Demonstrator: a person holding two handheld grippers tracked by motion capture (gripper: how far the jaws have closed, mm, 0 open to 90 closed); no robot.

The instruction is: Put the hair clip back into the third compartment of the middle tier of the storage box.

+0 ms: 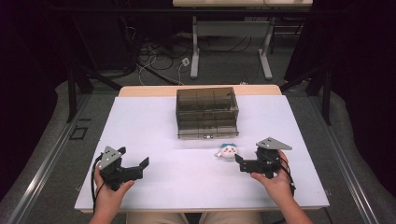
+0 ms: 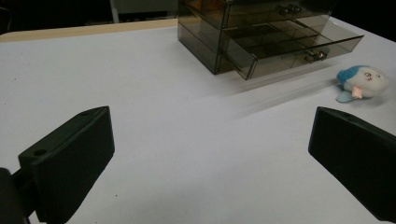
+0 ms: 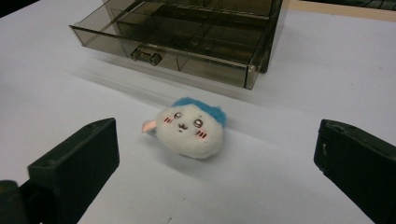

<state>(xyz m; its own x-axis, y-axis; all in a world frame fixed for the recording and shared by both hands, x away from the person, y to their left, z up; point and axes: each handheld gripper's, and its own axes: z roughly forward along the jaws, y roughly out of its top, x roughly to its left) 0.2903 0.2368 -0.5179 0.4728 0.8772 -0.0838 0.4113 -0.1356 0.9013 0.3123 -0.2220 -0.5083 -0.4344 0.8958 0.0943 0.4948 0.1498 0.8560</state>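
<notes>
A small white plush toy [image 1: 227, 150] with a blue top lies on the white table [image 1: 154, 126], just in front of a smoky see-through drawer box [image 1: 207, 112]. The box's bottom drawer [image 3: 168, 39] is pulled partly out. My right gripper [image 1: 247, 157] stands open at the front right, a short way right of the toy; in the right gripper view the plush toy [image 3: 191, 130] lies ahead of the open right gripper [image 3: 215, 163]. At the front left, my left gripper [image 1: 135, 157] stands open with nothing in it. The left gripper view shows the left gripper [image 2: 210, 154], the drawer box [image 2: 261, 32] and the plush toy [image 2: 364, 81] far right.
A strip of bare wood [image 1: 149, 90] shows at the table's far edge. Beyond it stand another table's legs [image 1: 195, 51] with cables [image 1: 154, 60] on the floor. Dark curtains close both sides.
</notes>
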